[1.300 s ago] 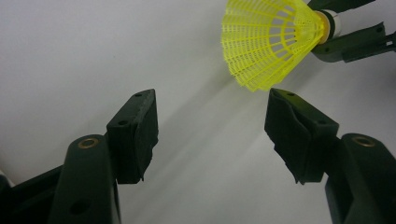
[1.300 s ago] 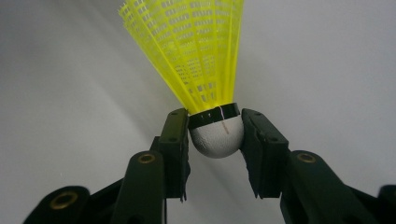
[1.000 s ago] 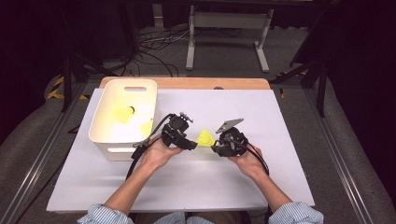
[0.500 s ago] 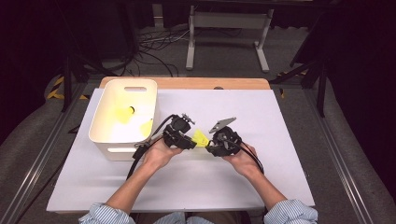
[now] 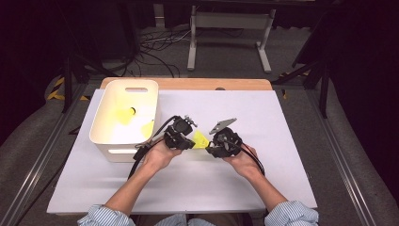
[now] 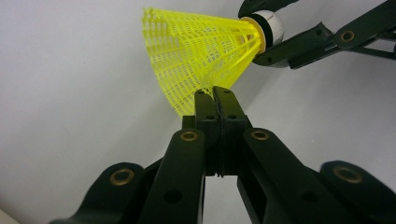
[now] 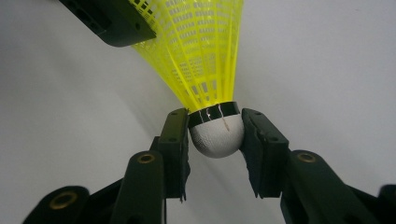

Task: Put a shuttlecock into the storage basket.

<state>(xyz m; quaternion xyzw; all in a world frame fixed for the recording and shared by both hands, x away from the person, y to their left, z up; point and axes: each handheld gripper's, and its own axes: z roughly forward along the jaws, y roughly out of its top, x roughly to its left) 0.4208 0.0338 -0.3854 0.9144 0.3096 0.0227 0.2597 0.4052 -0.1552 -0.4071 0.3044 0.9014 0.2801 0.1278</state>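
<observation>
1. Since a second ago the left gripper (image 5: 187,140) has just been closing its jaws, and they now pinch the rim of the shuttlecock's (image 5: 201,139) yellow skirt (image 6: 201,53); both hands have barely shifted.
2. Its partner, the right gripper (image 5: 212,144), is clamped on the white cork head (image 7: 217,135), one pad on each side.
3. So the shuttlecock hangs between the two grippers, just above the white table (image 5: 282,122), a little to the right of the white bin (image 5: 101,129), where two more yellow shuttlecocks (image 5: 125,115) lie.
4. Handling, as a judgement: it is very light, and the mesh skirt is thin, springy plastic that bends or creases under a hard squeeze.
5. Firmest hold is the rounded cork, though it may slip; the skirt rim suits only a gentle pinch.
</observation>
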